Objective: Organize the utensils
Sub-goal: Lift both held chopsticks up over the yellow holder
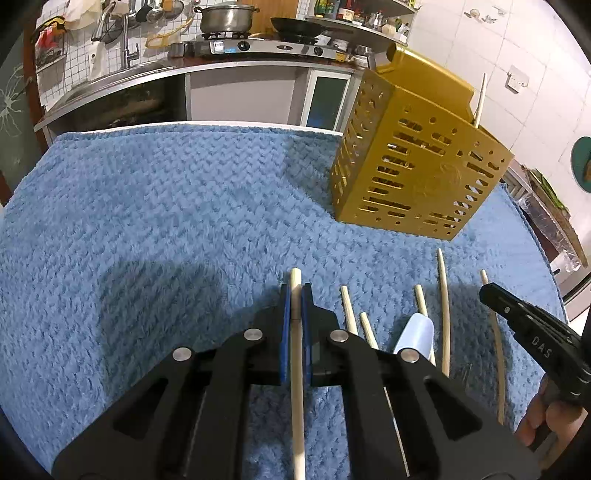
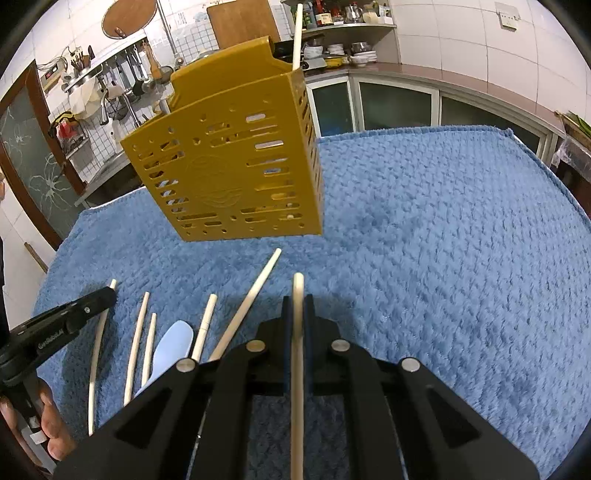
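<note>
While the left wrist view alone shows stove and pot (image 1: 225, 18), each gripper's fingers pinch a chopstick: left gripper (image 1: 295, 295), right gripper (image 2: 298, 299); the yellow holder (image 2: 229, 162) on the blue towel (image 2: 443, 240) holds one upright chopstick (image 2: 297, 33)

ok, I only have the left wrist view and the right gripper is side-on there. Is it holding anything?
Observer: Yes. In the right wrist view the right gripper is shut on a chopstick that runs lengthwise between its fingers.
Operator: And how does my gripper look from that side?
Observer: The left gripper shows side-on at the left. The tip of the other chopstick pokes out past its fingers.
Operator: Anything behind it?
Observer: A hand wraps its handle at the lower left edge.
</note>
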Action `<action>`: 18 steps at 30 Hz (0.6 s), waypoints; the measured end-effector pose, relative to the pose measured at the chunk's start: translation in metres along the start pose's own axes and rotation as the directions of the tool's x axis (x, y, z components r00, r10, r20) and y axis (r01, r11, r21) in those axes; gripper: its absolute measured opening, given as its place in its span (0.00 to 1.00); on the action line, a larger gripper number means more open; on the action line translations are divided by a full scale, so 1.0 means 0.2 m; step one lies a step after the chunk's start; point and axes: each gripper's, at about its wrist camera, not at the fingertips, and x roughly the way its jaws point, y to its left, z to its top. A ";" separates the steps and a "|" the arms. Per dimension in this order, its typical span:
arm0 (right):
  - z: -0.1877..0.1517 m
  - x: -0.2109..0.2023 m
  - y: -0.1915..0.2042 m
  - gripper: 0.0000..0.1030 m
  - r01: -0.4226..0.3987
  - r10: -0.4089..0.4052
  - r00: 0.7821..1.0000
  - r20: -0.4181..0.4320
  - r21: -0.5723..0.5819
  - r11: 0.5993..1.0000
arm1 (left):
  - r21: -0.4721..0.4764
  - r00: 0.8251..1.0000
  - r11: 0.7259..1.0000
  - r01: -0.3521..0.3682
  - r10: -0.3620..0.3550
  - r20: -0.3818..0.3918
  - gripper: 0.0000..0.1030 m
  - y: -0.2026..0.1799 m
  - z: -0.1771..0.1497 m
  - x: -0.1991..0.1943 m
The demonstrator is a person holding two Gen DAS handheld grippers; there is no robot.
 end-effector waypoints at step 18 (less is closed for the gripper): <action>0.09 -0.21 -0.03 0.06 -0.038 0.035 0.995 0.097 0.021 0.999 | 0.014 0.995 0.998 0.058 -0.059 0.085 0.04 -0.03 0.06 -0.22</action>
